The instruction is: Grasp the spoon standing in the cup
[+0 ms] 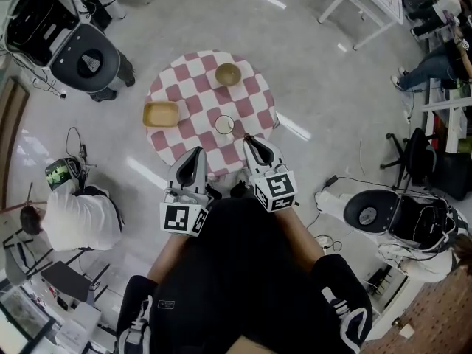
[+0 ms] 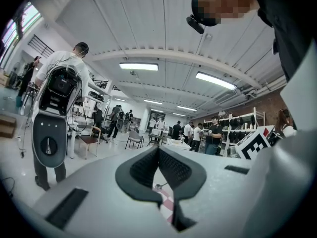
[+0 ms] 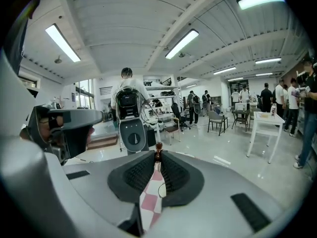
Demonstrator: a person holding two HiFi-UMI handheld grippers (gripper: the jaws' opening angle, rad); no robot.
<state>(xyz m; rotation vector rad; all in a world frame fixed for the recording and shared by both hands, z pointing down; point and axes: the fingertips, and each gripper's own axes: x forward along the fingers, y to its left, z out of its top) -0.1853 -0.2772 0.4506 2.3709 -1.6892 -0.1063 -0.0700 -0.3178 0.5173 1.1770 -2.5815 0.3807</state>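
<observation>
So there's one round pink-and-white checkered surface [image 1: 184,80], and on it one round wooden bowl [image 1: 228,74], one rectangular tan tray [image 1: 161,113], one small white cup [image 1: 224,125].

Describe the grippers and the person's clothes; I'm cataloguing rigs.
The left gripper and the right gripper are both light grey shells that taper to two jaws lined with black ribbed pads. Each carries a white cube with black square markers at its rear. No cables show on them. The person wears black clothes and black shoes with white trim.

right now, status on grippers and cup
Left gripper, right gripper: jaws shut, empty, at near edge of table. Cup untouched just beyond right gripper; spoon too small to tell. Nothing in between.
</observation>
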